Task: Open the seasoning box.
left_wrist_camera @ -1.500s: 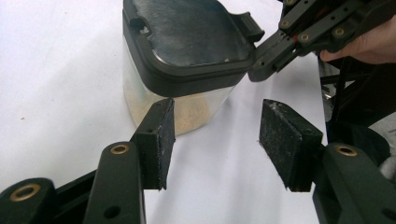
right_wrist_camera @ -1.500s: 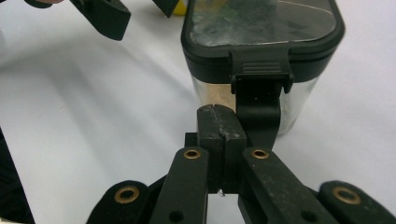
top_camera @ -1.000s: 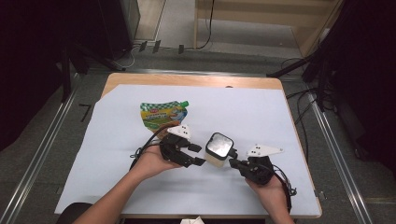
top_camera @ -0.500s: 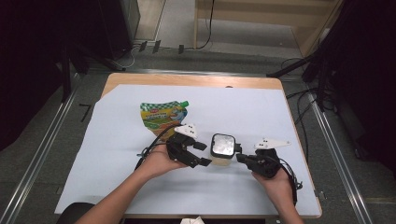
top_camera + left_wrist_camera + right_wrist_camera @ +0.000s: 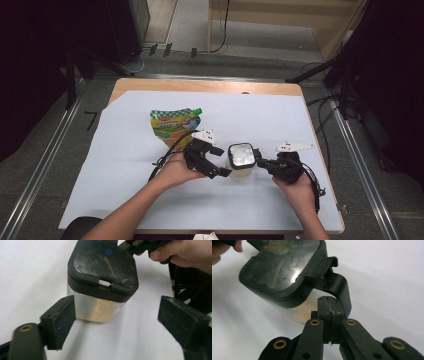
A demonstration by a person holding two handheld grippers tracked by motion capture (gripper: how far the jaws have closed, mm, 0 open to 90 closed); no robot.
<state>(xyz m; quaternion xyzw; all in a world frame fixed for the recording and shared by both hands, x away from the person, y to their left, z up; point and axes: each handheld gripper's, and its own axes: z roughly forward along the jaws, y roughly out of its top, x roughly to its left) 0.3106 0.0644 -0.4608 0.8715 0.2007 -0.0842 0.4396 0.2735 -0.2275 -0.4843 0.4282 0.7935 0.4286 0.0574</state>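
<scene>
Steadying the jar [image 5: 242,159] looks like the step in hand: it stands near the table's near edge, between the two grippers, a clear tub with a dark lid [image 5: 105,263] and tan grains in its lower part. The right gripper [image 5: 329,301] has its jaws pressed together on the black handle [image 5: 340,288] that curves down below the lid's latch tab [image 5: 323,265]. The left gripper [image 5: 115,317] is spread wide, one pad [image 5: 61,317] just beside the jar's clear wall, the other well apart on the opposite side; it grips nothing.

Next, I judge, the left jaws should close around the clear body below the lid, so the jar is braced while the right one works the latch. That calls for sliding the left gripper a little farther in, so both pads face the wall squarely.

Room is fair: white sheet [image 5: 280,120] lies bare to the far side and right. A pouch [image 5: 172,124] lies far-left, well apart. The table's near edge is close behind both hands, so moves are best made away from it.
</scene>
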